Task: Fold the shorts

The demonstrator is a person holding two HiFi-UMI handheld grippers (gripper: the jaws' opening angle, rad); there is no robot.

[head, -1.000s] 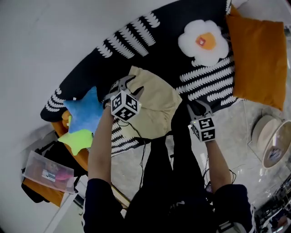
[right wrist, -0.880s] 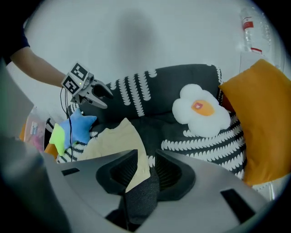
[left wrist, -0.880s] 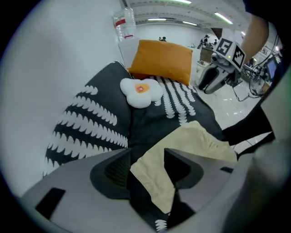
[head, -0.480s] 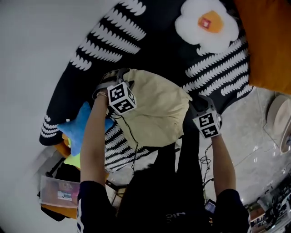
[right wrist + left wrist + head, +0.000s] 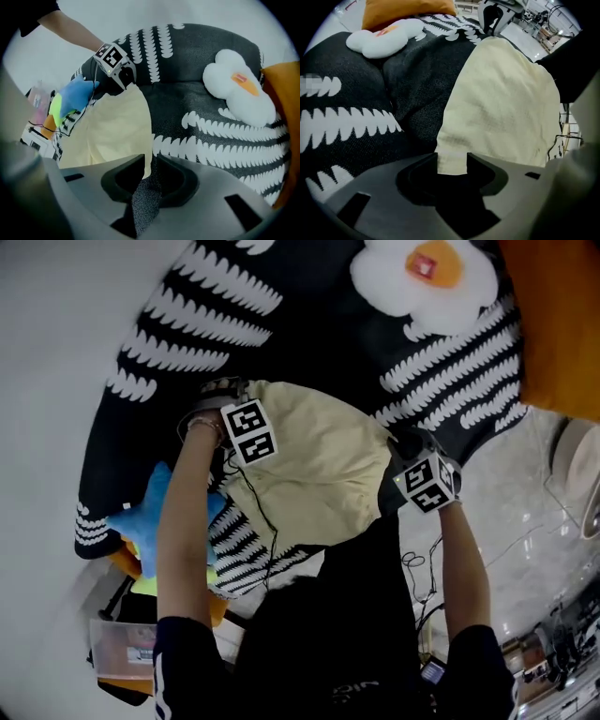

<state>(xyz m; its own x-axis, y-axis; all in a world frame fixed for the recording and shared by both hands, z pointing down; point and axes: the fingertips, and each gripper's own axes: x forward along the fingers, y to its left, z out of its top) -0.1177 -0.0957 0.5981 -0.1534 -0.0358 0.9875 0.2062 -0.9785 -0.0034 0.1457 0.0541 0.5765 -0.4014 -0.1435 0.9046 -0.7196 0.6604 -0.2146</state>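
- The left gripper (image 5: 452, 161) is clenched on a corner of the cream shorts (image 5: 314, 465). Its jaws have just been closing, and the cloth fills the gap between them.
- The right gripper (image 5: 150, 171) has also just been closing, and its jaws are nearly together on the opposite edge of the shorts (only a thin sliver of cloth sits against one jaw, with dark fabric showing beside it).
- The shorts lie spread between the two grippers on the black blanket (image 5: 309, 334) with its white leaf print.
- The main risk, as I judge it, is the shallow right grasp. A pull to start the fold could let that edge slip out, and the cloth would land crooked.
- The right jaws may also have caught the blanket under the edge, and lifting would then drag it up with the shorts.
- The blue star cushion (image 5: 141, 521) lies near the left arm, so a wide sweep on that side could knock it.
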